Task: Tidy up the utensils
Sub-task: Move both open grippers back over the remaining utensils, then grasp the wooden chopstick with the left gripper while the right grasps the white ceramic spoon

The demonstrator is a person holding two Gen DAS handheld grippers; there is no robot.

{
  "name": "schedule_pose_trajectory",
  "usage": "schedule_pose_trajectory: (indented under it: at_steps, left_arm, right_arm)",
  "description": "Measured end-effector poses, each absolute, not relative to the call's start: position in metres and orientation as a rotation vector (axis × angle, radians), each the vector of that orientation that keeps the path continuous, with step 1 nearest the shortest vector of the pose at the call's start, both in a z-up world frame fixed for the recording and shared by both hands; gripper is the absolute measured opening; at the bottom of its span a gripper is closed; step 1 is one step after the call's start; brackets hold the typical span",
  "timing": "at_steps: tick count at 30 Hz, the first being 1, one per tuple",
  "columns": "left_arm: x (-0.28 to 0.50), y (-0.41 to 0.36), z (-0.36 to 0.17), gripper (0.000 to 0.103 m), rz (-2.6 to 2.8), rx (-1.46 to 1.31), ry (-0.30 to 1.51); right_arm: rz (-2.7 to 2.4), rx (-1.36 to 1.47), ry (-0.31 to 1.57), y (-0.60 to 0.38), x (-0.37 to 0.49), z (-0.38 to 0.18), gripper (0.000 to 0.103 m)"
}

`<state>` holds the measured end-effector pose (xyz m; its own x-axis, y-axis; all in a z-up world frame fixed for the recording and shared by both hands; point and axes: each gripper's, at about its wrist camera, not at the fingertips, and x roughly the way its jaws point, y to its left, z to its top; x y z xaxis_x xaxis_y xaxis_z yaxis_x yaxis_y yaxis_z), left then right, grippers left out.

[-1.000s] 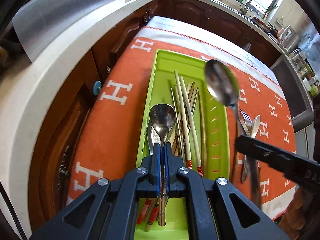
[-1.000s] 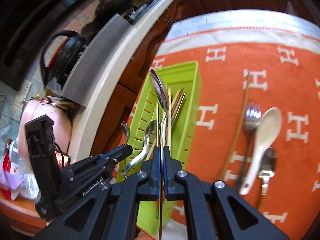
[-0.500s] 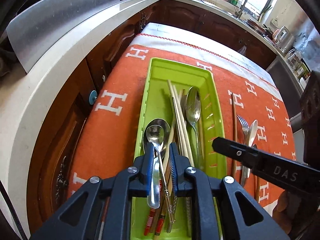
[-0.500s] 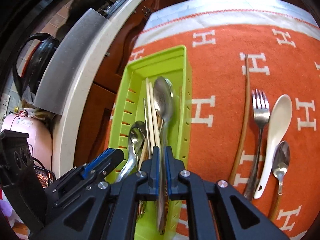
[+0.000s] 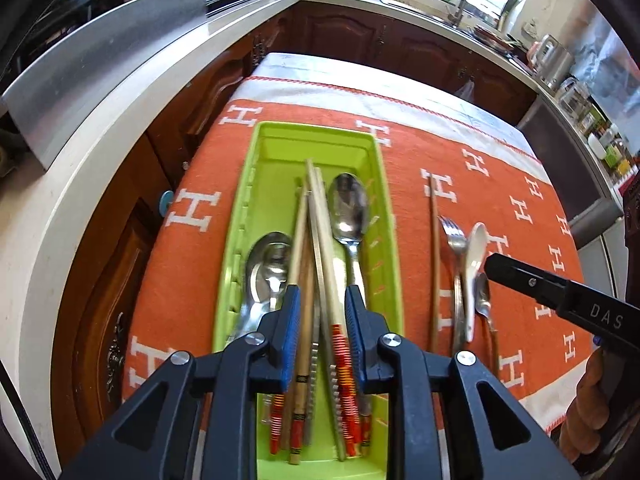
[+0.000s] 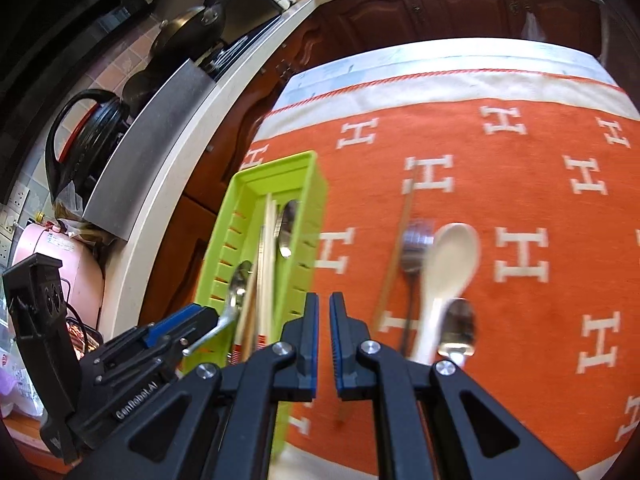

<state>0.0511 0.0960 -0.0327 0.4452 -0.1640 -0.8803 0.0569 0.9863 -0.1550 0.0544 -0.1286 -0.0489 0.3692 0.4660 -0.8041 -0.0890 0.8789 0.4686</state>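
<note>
A green utensil tray point(image 5: 384, 184) point(image 6: 316, 184) lies on the orange cloth and holds chopsticks point(image 5: 320, 220), a large steel spoon point(image 5: 347, 208) and two more spoons point(image 5: 268, 268). My left gripper point(image 5: 320, 296) hangs open and empty above the tray's near half. My right gripper point(image 6: 324, 304) is slightly open and empty, just right of the tray; it also shows in the left wrist view point(image 5: 556, 292). On the cloth to the right lie a brown chopstick point(image 6: 396, 248), a fork point(image 6: 414, 252), a white ceramic spoon point(image 6: 444, 276) and a small steel spoon point(image 6: 458, 328).
The orange cloth with white H marks point(image 6: 520, 184) covers the table. White counter point(image 5: 100, 168) and wooden cabinets run along the left and back. A kettle point(image 6: 92, 136) and pink appliance point(image 6: 48, 256) stand on the counter at left.
Both grippers let go of their spoons, which now lie in the tray. The left gripper opened wide. The right gripper moved right, off the tray toward the loose utensils.
</note>
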Motion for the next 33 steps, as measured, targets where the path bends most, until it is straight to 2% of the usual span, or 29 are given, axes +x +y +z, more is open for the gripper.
schedule_pose_trajectory:
  at_steps: [13,33]
  left_arm:
    - [0.051,0.022,-0.030,0.020,-0.263,-0.029,1.126]
    - [0.098,-0.019,-0.086,0.020,-0.240,0.014,1.233]
  right_arm:
    - [0.300,0.430,1.105,-0.200,0.044,-0.051,0.007]
    - [0.369,0.501,1.183,-0.220,0.061,-0.096,0.008]
